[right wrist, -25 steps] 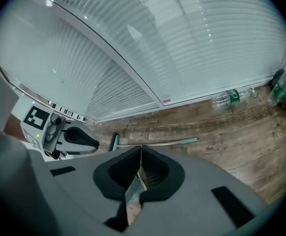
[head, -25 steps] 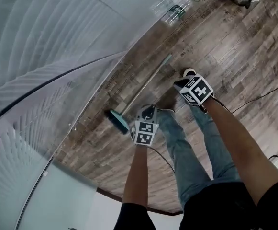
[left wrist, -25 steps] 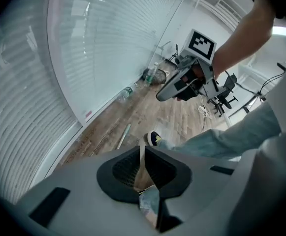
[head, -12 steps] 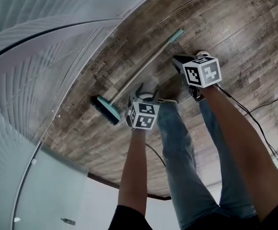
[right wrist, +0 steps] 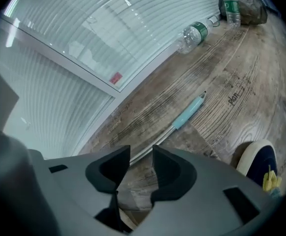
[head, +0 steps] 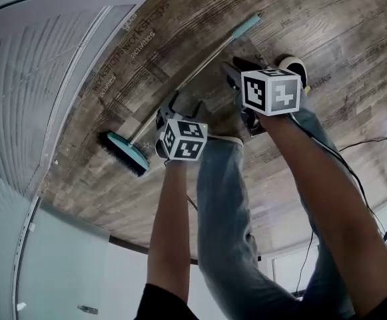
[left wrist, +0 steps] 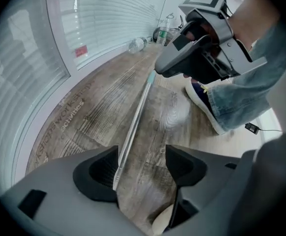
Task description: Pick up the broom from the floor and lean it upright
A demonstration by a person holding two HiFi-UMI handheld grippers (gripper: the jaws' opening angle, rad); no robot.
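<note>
Head view, left to right. The broom (head: 203, 60) lies flat on the wood floor (head: 340, 25) beside the glazed wall (head: 40, 92), its teal brush head (head: 128, 153) at lower left and its teal grip (head: 248, 26) at upper right, as it lay a second ago. What has changed is the grippers: both have come down from well above the shaft to just over it.

The left gripper (head: 183, 107) sits near the brush end. Its jaws are wide apart with the shaft running into the gap, close against the left jaw. The right gripper (head: 233, 72) sits nearer the grip, beside the person's shoe (head: 293, 65). Its jaws are parted more narrowly, with the shaft just beyond their tips.

Neither jaw pair grips anything, so the pick-up appears imminent but not begun.

Whether the shaft touches the left jaw cannot be told. The left gripper covers part of the shaft in the head view.
</note>
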